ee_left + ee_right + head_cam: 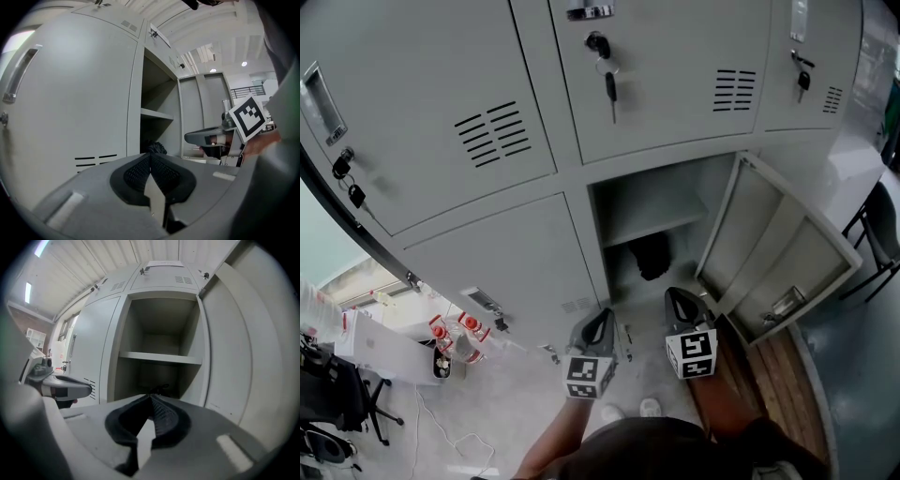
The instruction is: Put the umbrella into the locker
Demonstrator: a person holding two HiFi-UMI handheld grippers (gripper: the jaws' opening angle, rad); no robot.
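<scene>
Left tool and right tool point side by side, nearly level, at the open locker, both clenched on nothing. The dark umbrella lies in the lower compartment under the shelf, at twelve o'clock beyond the right tool, apart from it.

Pale grey lockers. Black umbrella. Grey left gripper and right gripper, with black ribbed pads and black-and-white square-patterned marker cubes. Black keys. Red-capped bottles. Brown boards.
</scene>
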